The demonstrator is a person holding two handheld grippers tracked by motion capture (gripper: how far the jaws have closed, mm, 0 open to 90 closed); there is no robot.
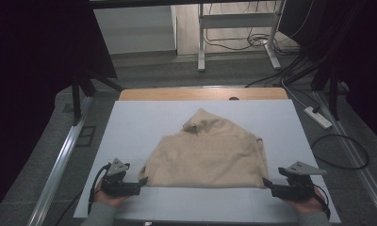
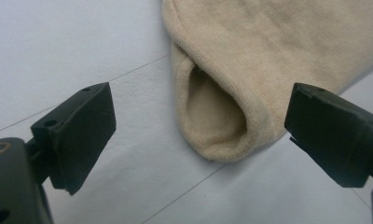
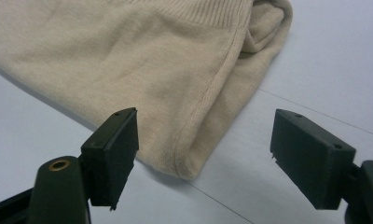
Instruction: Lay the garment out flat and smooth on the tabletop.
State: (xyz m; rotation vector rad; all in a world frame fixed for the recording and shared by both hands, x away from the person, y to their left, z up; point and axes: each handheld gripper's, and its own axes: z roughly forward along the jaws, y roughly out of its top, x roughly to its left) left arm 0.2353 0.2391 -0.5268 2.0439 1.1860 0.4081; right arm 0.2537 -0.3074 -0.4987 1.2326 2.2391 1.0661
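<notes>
Beige sweater (image 1: pixel 208 155) lying partly folded on the pale blue mat (image 1: pixel 130 122), nearer the mat's front edge than its back edge, roughly midway between left and right edges. Already gathered into a rough rectangle along the bottom, with a peak of bunched cloth pointing toward the back edge of the table (image 1: pixel 203 93). Sides seemingly turned in, judging by the doubled layers at the right-hand edge. Not yet a tidy bundle: probably one more fold left, bringing the near hem up toward the peak or the peak down.

Left gripper (image 1: pixel 143 180) level at the sweater's front left corner, jaws spread wide, nothing between the pads. In the left gripper view, a rounded cuff or folded corner (image 2: pixel 217 116) with an open hollow lying on the mat between the two jaws, ahead of them, untouched.

Right gripper (image 1: pixel 266 181) at the front right corner, jaws likewise wide apart and holding nothing. In the right gripper view, the seamed corner of the sweater (image 3: pixel 194 158) resting flat between and just ahead of the jaws, clear of both pads.

Both corners lined up for a pinch, so likely the start of the next fold: grip not yet made, lift not yet begun.
</notes>
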